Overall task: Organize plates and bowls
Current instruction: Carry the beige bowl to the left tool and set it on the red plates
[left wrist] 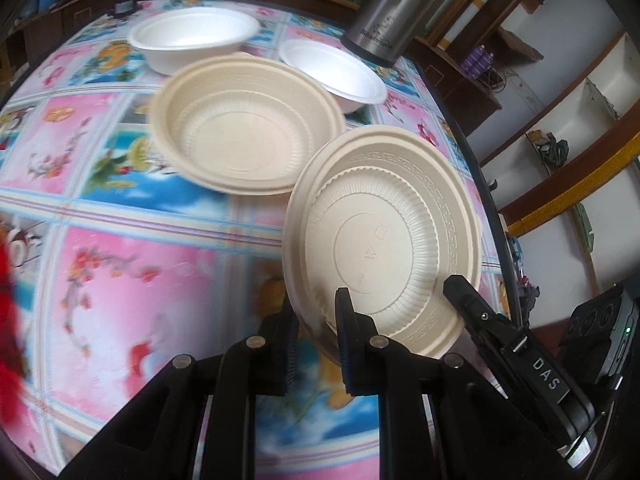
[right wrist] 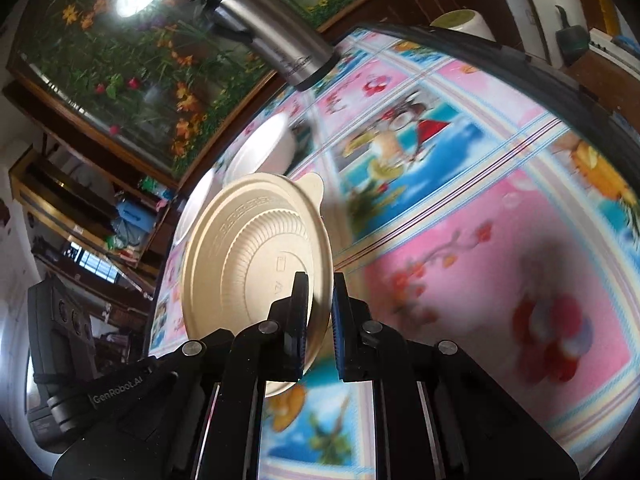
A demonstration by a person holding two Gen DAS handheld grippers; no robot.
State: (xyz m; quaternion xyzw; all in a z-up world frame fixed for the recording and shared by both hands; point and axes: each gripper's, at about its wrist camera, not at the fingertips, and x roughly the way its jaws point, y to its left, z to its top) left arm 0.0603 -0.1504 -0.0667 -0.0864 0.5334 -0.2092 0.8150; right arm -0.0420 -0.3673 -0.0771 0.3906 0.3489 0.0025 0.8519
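Beige ribbed disposable plate [left wrist: 384,236] clamped at near rim by left gripper [left wrist: 316,312] and right gripper [right wrist: 320,308], raised near beige bowl [left wrist: 244,136]; two white bowls [left wrist: 192,36] far, unstacked.

Black jaws, silver pivot pins

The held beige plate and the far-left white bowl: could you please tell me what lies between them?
A beige bowl stands between the plate and that white bowl, as the left wrist view shows.
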